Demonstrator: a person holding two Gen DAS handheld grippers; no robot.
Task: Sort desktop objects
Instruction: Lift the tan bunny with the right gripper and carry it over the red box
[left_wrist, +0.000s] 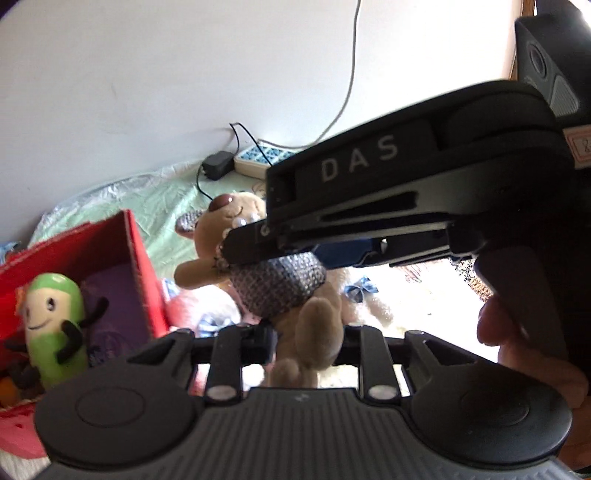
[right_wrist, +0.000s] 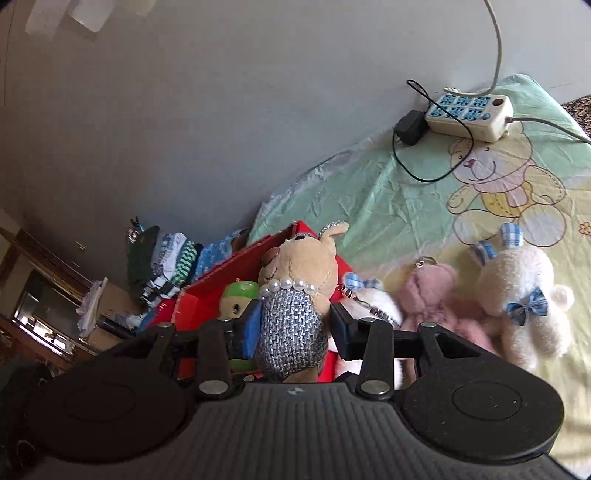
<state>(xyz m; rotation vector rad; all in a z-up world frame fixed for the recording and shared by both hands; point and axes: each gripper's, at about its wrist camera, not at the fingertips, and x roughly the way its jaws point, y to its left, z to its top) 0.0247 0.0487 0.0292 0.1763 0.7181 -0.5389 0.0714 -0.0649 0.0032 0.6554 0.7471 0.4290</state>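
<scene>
Holding tan bear (right_wrist: 295, 295) upright, both tongs clamped: right tongs (right_wrist: 291, 325) on torso, left tongs (left_wrist: 306, 343) on leg. Red box (right_wrist: 266, 254) just beyond-left, left tongs nearer.

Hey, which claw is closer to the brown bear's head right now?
Right. The right claw clamps the brown bear by its woven body, just under the pearl necklace below the head. The left claw pinches a leg, farther from the head.

A tan teddy bear (right_wrist: 295, 295) in a grey woven dress and pearl necklace hung upright beside a red box (left_wrist: 136, 273) holding a green plush toy (left_wrist: 55, 325).
</scene>
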